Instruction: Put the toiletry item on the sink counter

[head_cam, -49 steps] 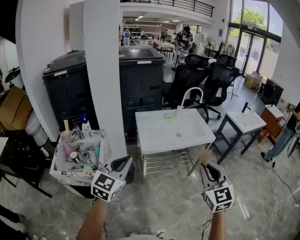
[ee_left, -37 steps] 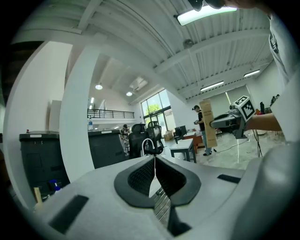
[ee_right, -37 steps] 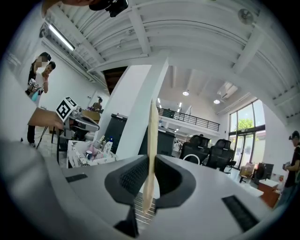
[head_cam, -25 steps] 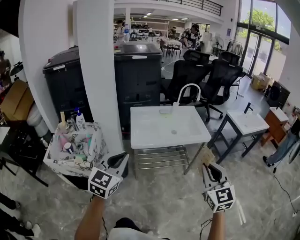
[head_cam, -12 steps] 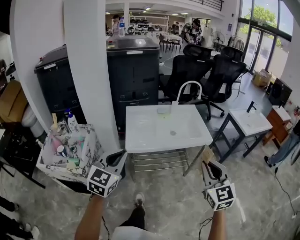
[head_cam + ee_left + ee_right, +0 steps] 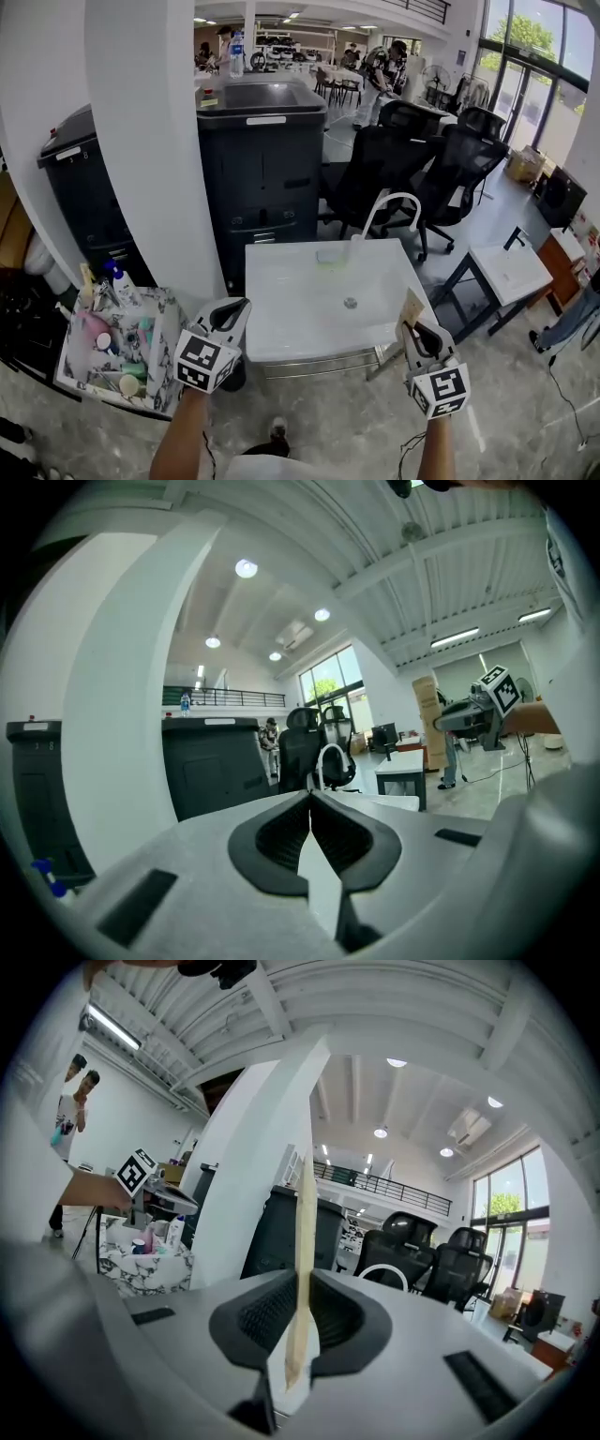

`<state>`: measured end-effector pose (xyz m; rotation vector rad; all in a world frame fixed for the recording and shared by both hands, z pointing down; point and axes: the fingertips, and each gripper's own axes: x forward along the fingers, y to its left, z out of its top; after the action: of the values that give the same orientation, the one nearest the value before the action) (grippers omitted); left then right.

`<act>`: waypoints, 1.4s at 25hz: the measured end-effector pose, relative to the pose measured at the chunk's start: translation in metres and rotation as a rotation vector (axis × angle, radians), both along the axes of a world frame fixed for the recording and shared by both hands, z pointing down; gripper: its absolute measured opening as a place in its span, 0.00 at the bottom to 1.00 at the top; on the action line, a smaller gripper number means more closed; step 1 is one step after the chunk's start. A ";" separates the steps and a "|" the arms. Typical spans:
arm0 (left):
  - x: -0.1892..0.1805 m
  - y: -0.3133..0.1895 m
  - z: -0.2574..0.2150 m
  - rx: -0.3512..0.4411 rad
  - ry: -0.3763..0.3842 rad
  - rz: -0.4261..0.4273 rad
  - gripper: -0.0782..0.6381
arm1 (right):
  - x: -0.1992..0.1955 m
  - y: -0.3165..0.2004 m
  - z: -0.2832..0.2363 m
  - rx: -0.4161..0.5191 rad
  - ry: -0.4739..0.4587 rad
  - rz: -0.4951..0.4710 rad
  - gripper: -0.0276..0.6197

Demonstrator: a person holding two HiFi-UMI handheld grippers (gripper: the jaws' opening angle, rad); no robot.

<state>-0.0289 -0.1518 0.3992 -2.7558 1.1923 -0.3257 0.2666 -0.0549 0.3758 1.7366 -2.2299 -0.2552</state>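
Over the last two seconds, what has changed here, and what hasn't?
The right gripper and left gripper have been carried forward to the white sink counter, now just ahead of them; the box of toiletries has slid toward the head view's left edge. Nothing was grasped or released. Unchanged: the right gripper stays shut on the thin beige packet; the left gripper stays shut and empty.

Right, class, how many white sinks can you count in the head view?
2. A wide sink with a curved tap stands at the centre; a smaller sink stands to its right. More could be hidden behind the white pillar.
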 end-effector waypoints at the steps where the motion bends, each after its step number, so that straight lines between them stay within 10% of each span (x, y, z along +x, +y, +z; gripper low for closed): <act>1: -0.001 -0.017 0.000 -0.002 -0.001 -0.002 0.13 | 0.000 -0.019 -0.001 -0.003 0.004 -0.002 0.10; 17: -0.024 -0.182 0.066 -0.150 -0.008 -0.110 0.13 | -0.052 -0.272 0.077 -0.171 0.221 -0.223 0.10; 35: -0.043 -0.260 0.136 -0.306 0.012 -0.423 0.13 | -0.140 -0.464 0.283 -0.433 0.724 -0.672 0.10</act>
<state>-0.0720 -0.4117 0.5347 -2.7192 1.8703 -0.5767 0.1263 -0.5185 0.6588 0.5065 -2.0033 -0.4195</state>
